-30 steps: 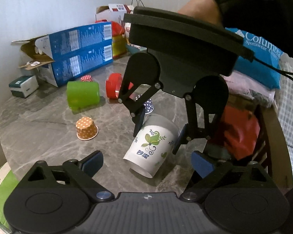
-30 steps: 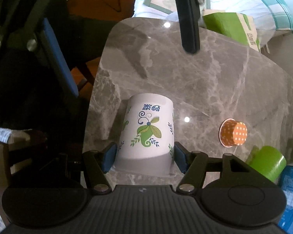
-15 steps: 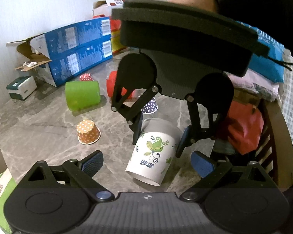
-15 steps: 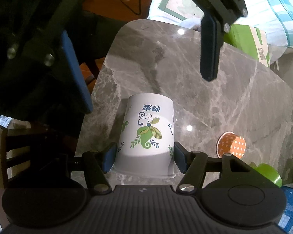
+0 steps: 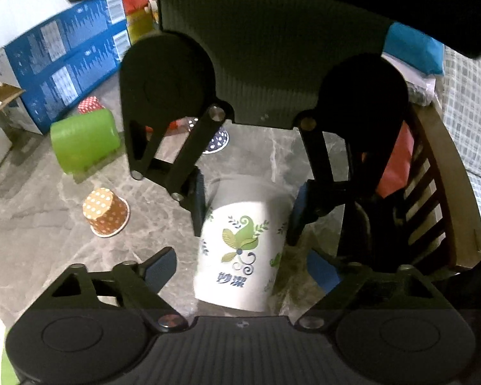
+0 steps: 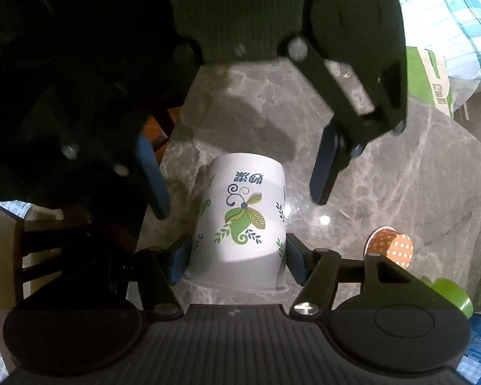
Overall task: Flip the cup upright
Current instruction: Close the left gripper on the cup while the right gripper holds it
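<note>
The two grippers have drawn closer. The right gripper (image 6: 234, 258) pinches the white paper cup with green leaf print (image 6: 242, 221) above the grey marble table (image 6: 400, 166); the left gripper (image 5: 240, 272) flanks it, spread.

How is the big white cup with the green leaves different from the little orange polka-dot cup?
The white leaf-print paper cup looks much bigger than the orange polka-dot cup. The white cup is pinched between the right gripper's pads; the orange cup sits alone, untouched, on the marble table. The white cup has a leaf print, the orange one white dots. Both are paper cups.
</note>
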